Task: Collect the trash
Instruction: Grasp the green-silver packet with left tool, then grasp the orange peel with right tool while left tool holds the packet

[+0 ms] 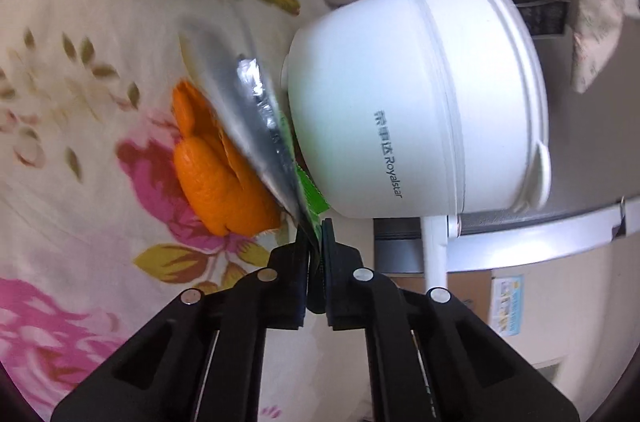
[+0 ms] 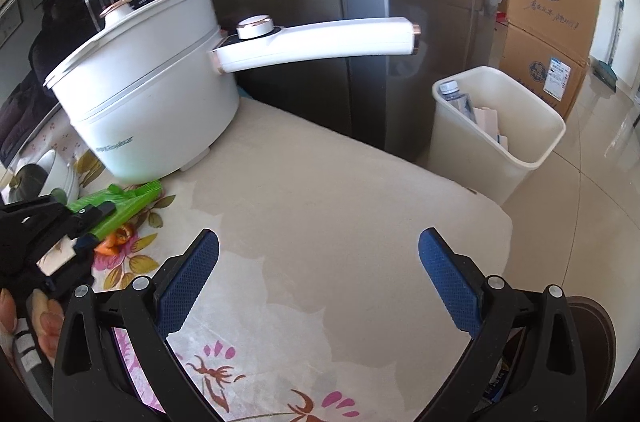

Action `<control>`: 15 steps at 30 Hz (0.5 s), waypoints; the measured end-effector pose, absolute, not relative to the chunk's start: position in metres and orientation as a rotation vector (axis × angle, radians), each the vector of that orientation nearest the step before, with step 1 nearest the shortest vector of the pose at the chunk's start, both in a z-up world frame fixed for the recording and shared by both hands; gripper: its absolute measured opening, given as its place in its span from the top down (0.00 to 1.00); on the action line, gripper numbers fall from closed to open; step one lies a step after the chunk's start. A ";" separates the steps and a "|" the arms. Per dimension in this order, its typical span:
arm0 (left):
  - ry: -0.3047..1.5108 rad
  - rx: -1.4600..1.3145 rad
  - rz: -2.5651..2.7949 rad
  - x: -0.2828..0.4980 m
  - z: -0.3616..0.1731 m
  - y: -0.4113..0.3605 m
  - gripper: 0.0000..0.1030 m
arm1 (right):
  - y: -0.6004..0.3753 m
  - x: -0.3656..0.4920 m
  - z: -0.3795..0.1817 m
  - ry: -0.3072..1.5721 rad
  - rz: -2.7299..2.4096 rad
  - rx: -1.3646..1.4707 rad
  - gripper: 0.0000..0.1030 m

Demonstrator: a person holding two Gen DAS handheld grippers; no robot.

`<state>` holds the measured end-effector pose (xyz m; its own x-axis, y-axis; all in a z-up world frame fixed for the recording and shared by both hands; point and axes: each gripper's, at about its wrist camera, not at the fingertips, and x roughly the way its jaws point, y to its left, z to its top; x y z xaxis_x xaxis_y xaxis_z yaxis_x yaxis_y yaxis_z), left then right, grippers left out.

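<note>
Left wrist view: the left claw (image 1: 318, 242) is clenched on the near corner of a green foil wrapper (image 1: 256, 126) — its long axis runs up and away from the claw, squeezed between an orange peel (image 1: 212, 178) on the left and the white Royalstar electric pot (image 1: 412, 102) on the right.

Right wrist view: the right claw (image 2: 318, 254) is released, nothing in it, over the worktop (image 2: 320, 182). The trash bin (image 2: 496, 126) sits far right on the floor, already holding a bottle and paper scraps — so the wrapper, far left, has to cross that whole way.
</note>
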<state>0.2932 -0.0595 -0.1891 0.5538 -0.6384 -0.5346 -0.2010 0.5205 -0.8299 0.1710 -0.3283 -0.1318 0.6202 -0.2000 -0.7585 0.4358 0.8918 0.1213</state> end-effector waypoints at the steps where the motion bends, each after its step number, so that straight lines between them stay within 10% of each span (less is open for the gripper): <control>1: 0.977 -0.975 -0.321 0.287 -0.182 -0.055 0.95 | -0.325 0.172 -0.133 0.830 -0.357 0.302 0.07; 15: 0.807 -0.581 -0.170 0.176 -0.095 0.046 0.95 | -0.185 0.233 -0.133 0.837 0.053 -0.085 0.07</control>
